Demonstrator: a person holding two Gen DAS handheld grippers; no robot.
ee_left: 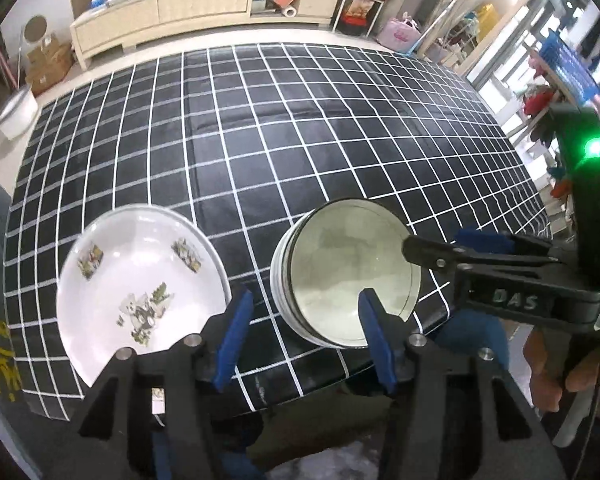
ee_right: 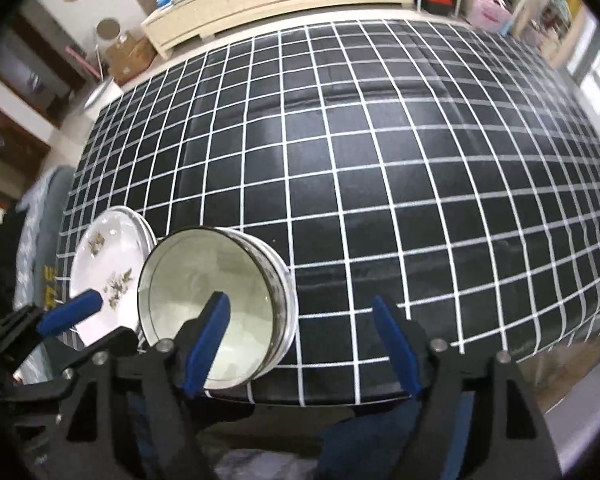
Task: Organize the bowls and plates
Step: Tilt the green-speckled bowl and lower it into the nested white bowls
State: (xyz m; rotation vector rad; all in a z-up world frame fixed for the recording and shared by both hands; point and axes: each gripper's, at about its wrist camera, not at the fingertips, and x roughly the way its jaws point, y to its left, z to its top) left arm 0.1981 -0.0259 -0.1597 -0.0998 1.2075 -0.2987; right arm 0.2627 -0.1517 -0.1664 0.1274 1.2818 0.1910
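The counter (ee_left: 300,128) carries, at its near edge, a plate (ee_left: 140,280) on the left and a bowl stack (ee_left: 348,276) just beside it on the right. The left gripper (ee_left: 304,336) hangs open and empty, its gap facing the space between them. The right gripper (ee_right: 300,344), also open and empty, has its left finger (ee_right: 206,340) over the bowl, so it looks nearer the bowls.

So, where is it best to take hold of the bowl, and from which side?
Grip the rim of the bowl, one finger inside and one outside the wall. It looks like stacked bowls, upright, open at the top, near the table's near edge. The right gripper, open, is already at the near rim, so come from that side. The plate crowds its left.
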